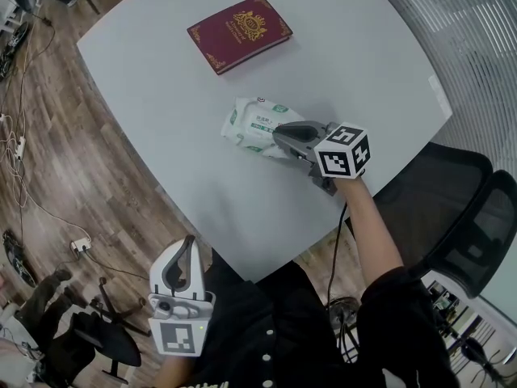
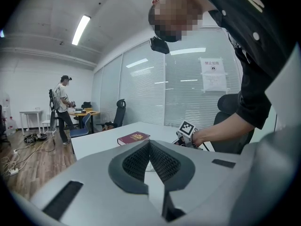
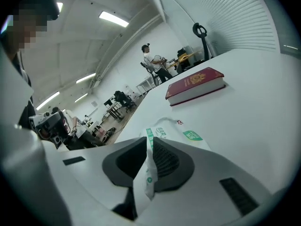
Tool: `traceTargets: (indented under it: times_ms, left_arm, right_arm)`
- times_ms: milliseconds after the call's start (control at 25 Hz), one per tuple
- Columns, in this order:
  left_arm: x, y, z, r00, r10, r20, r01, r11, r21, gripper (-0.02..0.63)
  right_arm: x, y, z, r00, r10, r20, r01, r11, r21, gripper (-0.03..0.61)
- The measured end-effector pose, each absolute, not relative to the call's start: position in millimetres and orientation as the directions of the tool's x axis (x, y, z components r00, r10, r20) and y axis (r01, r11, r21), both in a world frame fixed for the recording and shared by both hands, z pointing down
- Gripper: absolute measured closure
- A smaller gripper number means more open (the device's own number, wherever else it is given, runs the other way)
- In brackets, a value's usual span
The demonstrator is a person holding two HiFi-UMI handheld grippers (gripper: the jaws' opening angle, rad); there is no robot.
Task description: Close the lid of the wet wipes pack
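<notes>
Right tongs pinching the wipes, left ones just hanging out

In the head view, down at 7 o'clock and off the table [image 1: 161,95] edge, the left tongs [image 1: 189,245] are closed tip to tip with nothing in them. The red book [image 1: 240,32] lies flat up at 12 o'clock, well apart from everything else. The wet wipes pack [image 1: 252,124] lies on the table about dead centre. The right tongs [image 1: 279,132] come in from 4 o'clock and are clamped on the pack's near end; in the right gripper view its crimped edge is squeezed between the pads. Can't tell if the lid's down. Black office chair [image 1: 452,208] sits at 4 o'clock.
</notes>
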State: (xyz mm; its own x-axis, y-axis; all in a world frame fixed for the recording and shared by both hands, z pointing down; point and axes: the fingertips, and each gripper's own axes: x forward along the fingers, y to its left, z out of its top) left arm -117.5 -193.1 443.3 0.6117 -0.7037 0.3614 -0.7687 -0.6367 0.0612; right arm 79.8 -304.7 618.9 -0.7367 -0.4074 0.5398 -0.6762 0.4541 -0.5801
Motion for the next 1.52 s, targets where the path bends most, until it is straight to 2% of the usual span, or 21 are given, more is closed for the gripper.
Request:
traceTargets:
  times_ms: [280, 840, 1080, 1520]
  left_arm:
    - [-119, -195, 444, 0.613, -0.704, 0.359, -0.768, -0.637, 0.065, 0.597]
    - [-122, -194, 455, 0.616, -0.687, 0.385, -0.763, -0.643, 0.072, 0.597]
    - [-124, -196, 459, 0.611, -0.686, 0.394, -0.767, -0.637, 0.08, 0.597]
    - [-121, -200, 464, 0.61, -0.686, 0.396, -0.769, -0.633, 0.086, 0.597]
  right_arm:
    - [74, -311, 627, -0.657, -0.387, 0.647, -0.75, 0.427, -0.506, 0.543]
    - [57, -317, 639, -0.501, -0.359, 0.787, -0.783, 0.576, -0.236, 0.545]
    - [54, -316, 641, -0.448, -0.371, 0.813, -0.771, 0.62, -0.142, 0.545]
    - [49, -313, 645, -0.424, -0.37, 0.827, -0.763, 0.637, -0.106, 0.545]
